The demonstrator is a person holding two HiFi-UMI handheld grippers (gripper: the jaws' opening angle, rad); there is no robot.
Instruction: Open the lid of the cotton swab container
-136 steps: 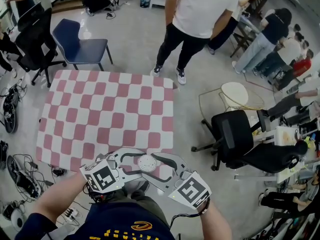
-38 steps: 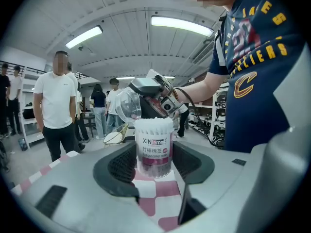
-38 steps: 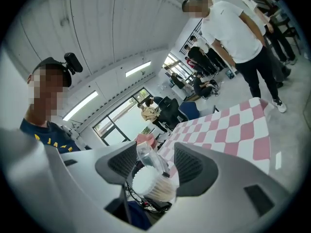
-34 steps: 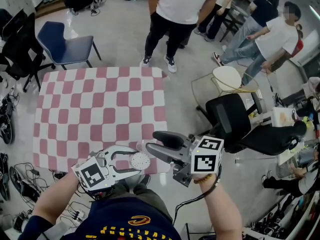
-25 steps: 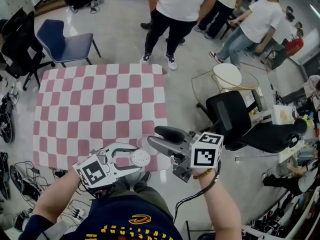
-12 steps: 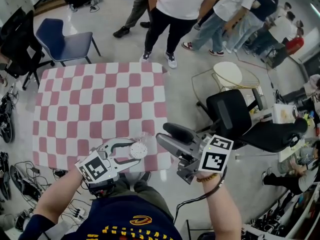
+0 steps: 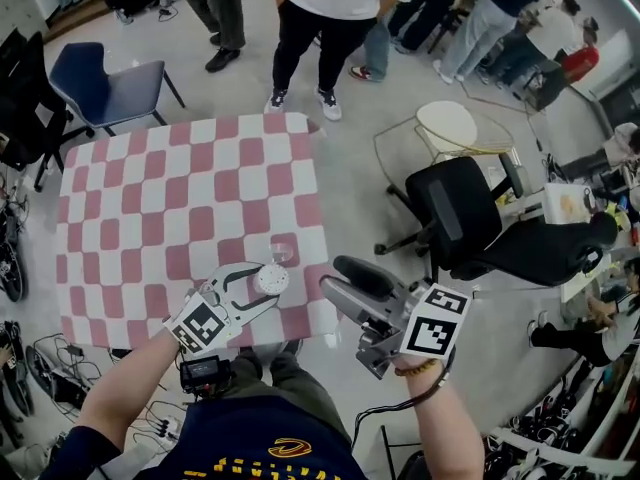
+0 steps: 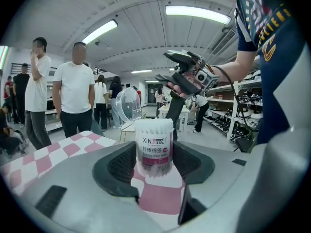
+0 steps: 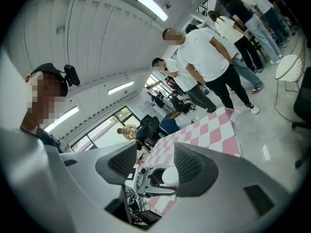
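Head view: the right gripper (image 7: 332,275) has drawn back rightward from the cotton swab container (image 7: 269,277), its jaws spread wide and holding nothing; the clear lid (image 7: 283,253) lies on the checked desk (image 7: 150,198) just beyond the container; the left gripper (image 7: 272,286) has sunk toward the desk's near edge, jaws closed on the container.

Left gripper view: the pads press the container's sides, swab tips bare at its top; the lid stands behind it, apart.

Right gripper view: the jaws gape, with only the distant left gripper seen between them.

The lid is already off, so the opening looks done; what likely remains is to set the container down.
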